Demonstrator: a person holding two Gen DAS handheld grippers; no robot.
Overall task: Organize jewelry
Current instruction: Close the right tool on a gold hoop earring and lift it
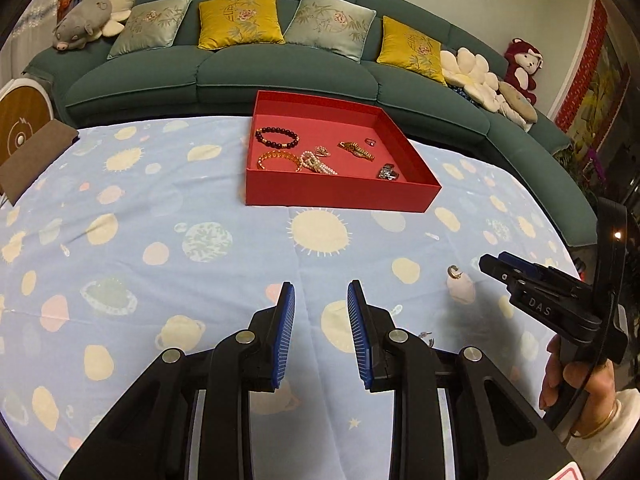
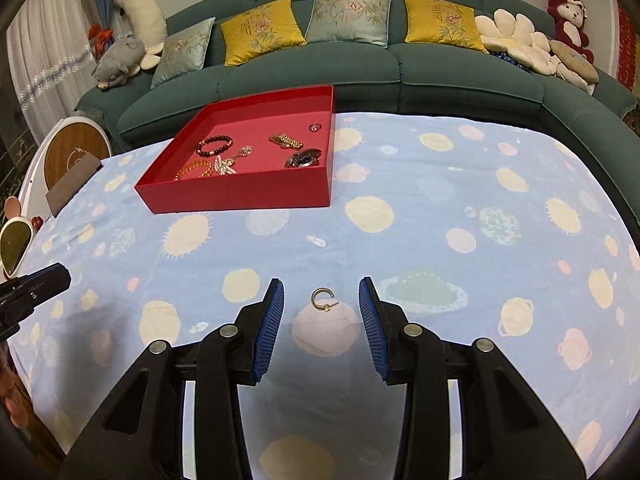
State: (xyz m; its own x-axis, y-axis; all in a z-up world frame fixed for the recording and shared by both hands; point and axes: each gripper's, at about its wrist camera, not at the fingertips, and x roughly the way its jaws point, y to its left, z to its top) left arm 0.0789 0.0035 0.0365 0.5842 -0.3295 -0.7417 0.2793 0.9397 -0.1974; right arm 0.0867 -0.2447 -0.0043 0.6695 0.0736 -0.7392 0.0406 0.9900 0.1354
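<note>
1. between the blue pads of the right hand-held gripper (image 2: pixel 321 326), on the patterned cloth of the counter (image 2: pixel 400 240), lying flat: a small gold hoop earring (image 2: pixel 322 300), well apart from the red tray (image 2: pixel 236 196) at the far side.
2. standing part-way apart, both jaws of that right hand-held gripper, holding nothing, neither pad touching the earring.
3. judging the step in hand: coming down over the earring to pinch it.
4. keeping the hoop centred in the gap while lowering, tips close to the cloth, since so thin a thing is likely slipping under pads closing too high.
5. closing slowly and squarely across the ring, avoiding bunching the cloth into the grip.
6. hovering over bare cloth to the left, the left hand-held gripper (image 1: pixel 321 334), also part-way open and carrying nothing; a second tiny piece (image 1: pixel 425 336) showing beside its right finger, too small to identify.
7. already lying in the tray: a dark bead bracelet (image 1: pixel 277 137), an amber bracelet (image 1: pixel 279 159), pearls (image 1: pixel 318 163), a gold watch band (image 1: pixel 356 150), a ring (image 1: pixel 371 142) and a watch (image 1: pixel 388 172).
8. lifting clear before carrying towards the tray, probably best, and releasing low over bare floor inside it.
</note>
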